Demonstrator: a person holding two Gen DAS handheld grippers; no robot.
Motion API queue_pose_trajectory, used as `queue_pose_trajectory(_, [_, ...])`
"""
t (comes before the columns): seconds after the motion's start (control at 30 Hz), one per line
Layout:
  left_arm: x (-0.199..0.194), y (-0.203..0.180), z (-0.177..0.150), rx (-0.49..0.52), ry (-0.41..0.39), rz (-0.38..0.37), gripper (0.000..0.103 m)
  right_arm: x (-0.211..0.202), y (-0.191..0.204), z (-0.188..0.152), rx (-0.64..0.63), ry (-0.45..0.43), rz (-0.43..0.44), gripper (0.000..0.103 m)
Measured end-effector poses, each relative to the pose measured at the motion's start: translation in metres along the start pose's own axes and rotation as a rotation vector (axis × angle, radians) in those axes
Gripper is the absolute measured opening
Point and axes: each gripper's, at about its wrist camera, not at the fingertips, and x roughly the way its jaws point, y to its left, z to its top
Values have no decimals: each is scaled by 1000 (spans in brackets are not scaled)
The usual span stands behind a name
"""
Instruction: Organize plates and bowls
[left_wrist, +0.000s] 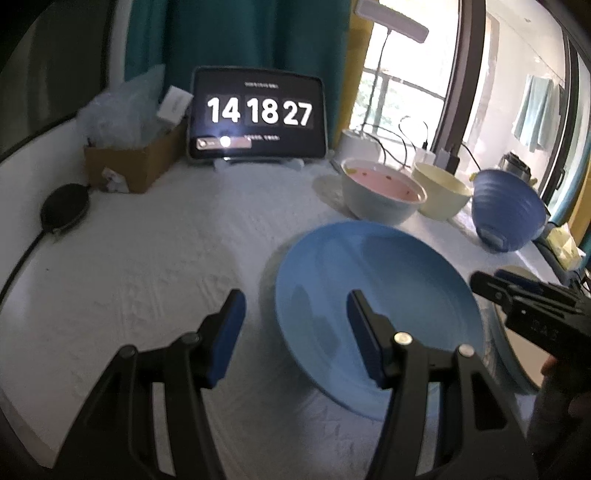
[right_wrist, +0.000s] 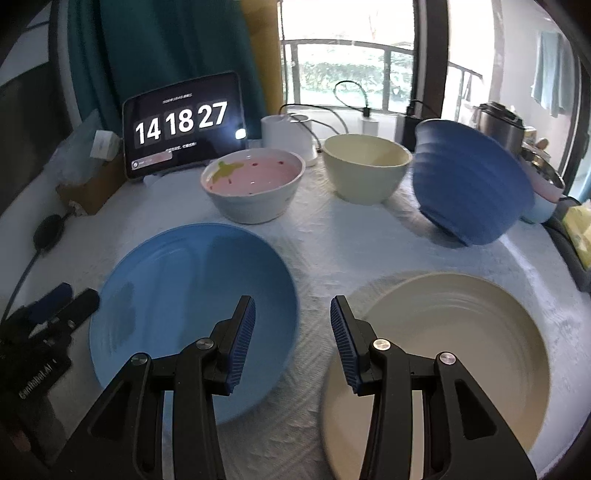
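Here, in the right wrist view, the left gripper (right_wrist: 79, 295) enters at the far left edge, its jaws spread wide in its own view and holding nothing; the blue plate (right_wrist: 192, 314) lies at lower left on the white tablecloth (right_wrist: 317, 236); the right gripper (right_wrist: 292, 314) hovers centre-bottom, jaws parted and empty, between that plate and the cream plate (right_wrist: 454, 350) at lower right; the pink bowl (right_wrist: 255, 190), cream bowl (right_wrist: 365, 166) and tilted blue bowl (right_wrist: 469, 184) line the upper half.

Tablet (right_wrist: 183, 125) clock reads 14 18 27; other txt illegible.
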Motion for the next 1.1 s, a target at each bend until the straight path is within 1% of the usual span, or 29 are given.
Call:
queue_pose_trajectory(0.23, [21, -2, -2, 3, 83, -26, 59, 24, 11, 1, -16, 52, 3, 45])
queue_pose_trajectory(0.3, [29, -3, -2, 6, 122, -42, 59, 32, 14, -1, -32, 70, -19, 48])
queue_pose_trajectory(0.33, [35, -5, -2, 11, 158, -48, 59, 39, 16, -2, -31, 93, -19, 48])
queue_pose_trajectory(0.37, [38, -7, -3, 22, 168, -42, 59, 45, 16, -3, -27, 117, -16, 48])
queue_pose_trajectory(0.4, [37, -8, -3, 29, 164, -40, 59, 51, 16, -5, -22, 140, -21, 48])
queue_pose_trajectory(0.43, [39, -10, -4, 36, 167, -36, 59, 52, 16, -6, -12, 123, -19, 49])
queue_pose_trajectory(0.73, [40, -15, -5, 70, 161, -30, 58, 50, 19, -9, -18, 103, -25, 48])
queue_pose_trajectory(0.83, [37, -10, -4, 41, 141, -26, 56, 49, 20, -9, -17, 103, -26, 43])
queue_pose_trajectory(0.9, [36, -7, -4, 25, 132, -23, 55, 46, 22, -12, -21, 100, -28, 37])
queue_pose_trajectory(1.0, [30, -6, -5, 26, 111, -20, 55, 39, 21, -13, -20, 89, -18, 34])
queue_pose_trajectory(1.1, [25, -8, -6, 32, 101, -22, 55, 29, 19, -14, -16, 67, -6, 34])
